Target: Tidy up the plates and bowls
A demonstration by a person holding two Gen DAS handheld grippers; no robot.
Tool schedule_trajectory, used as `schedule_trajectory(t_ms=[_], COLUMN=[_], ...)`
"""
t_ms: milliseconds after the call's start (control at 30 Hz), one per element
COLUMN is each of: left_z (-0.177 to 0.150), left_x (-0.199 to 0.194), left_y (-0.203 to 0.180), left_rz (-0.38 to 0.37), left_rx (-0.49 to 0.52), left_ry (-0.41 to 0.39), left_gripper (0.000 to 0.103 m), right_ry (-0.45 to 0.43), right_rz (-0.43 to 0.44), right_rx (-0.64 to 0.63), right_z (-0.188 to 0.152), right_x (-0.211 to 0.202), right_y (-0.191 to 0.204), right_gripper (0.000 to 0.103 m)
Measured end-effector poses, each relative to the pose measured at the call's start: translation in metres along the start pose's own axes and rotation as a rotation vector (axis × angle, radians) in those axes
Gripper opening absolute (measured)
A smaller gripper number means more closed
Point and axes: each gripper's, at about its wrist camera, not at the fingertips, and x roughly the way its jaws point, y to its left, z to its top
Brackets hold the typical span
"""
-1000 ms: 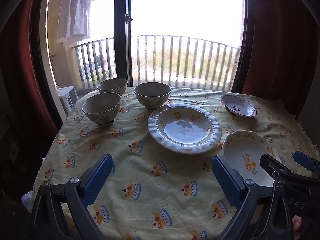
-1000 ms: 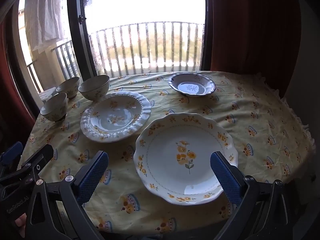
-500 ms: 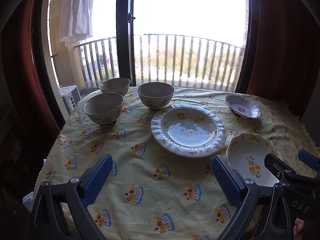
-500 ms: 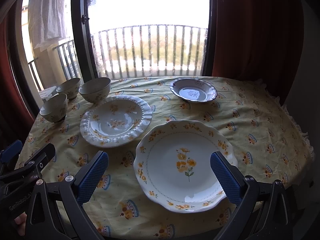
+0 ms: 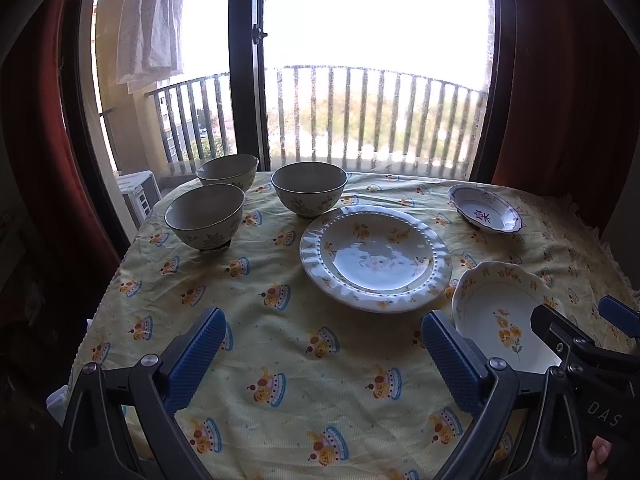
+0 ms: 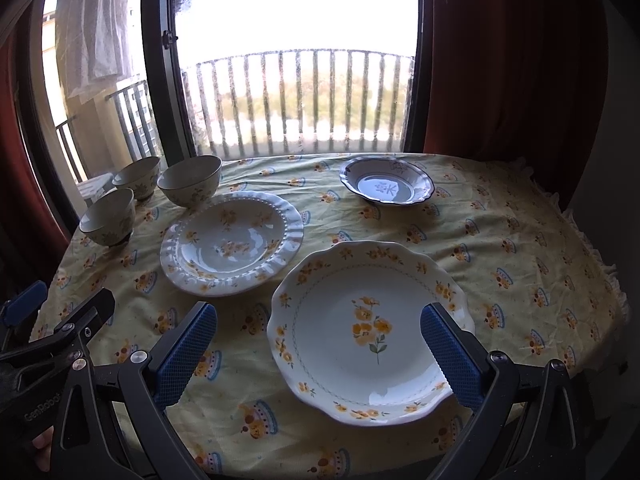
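Right now both your left tongs (image 5: 320,354) and right tongs (image 6: 318,350) hang wide and empty over the near edge of the bench (image 6: 520,240). The scalloped flower plate (image 6: 368,328) lies just beyond the right tongs, beside the beaded plate (image 6: 232,242). It looks like glazed ceramic: stiff, slick, fairly heavy and breakable, so pinch its near rim squarely and lift it level.

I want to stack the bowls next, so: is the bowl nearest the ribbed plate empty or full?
Empty. The left wrist view looks into the bowl beside the ribbed plate: only bare inner wall shows.
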Motion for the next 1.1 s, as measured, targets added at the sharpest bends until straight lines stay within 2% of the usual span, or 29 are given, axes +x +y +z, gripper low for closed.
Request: schedule_trajectory(t_ms=[267, 633, 800, 900, 1100], left_z=[0.004, 0.035, 0.049, 0.054, 0.058], left_x=[-0.009, -0.022, -0.028, -0.03, -0.032], left_y=[-0.003, -0.01, -0.013, -0.012, -0.017], left_rz=[0.048, 0.041, 0.031, 0.022, 0.029], left_rx=[0.027, 0.066, 0.069, 0.05, 0.077], left_ry=[-0.029, -0.023, 0.005, 0.034, 0.056], left_gripper=[0.097, 0.098, 0.098, 0.098, 0.098], right_ry=[0.0, 0.003, 0.016, 0.022, 0.045], right_rz=[-0.008, -0.032, -0.022, -0.017, 0.007], right_rx=[-0.024, 0.036, 0.07, 0.058, 0.041], right_z=[0.001, 0.023, 0.039, 0.046, 0.056], right_x=[-0.002, -0.014, -0.022, -0.026, -0.033], right_y=[0.005, -0.007, -0.014, -0.014, -0.012], right_gripper=[0.103, 0.103, 0.103, 0.103, 0.103])
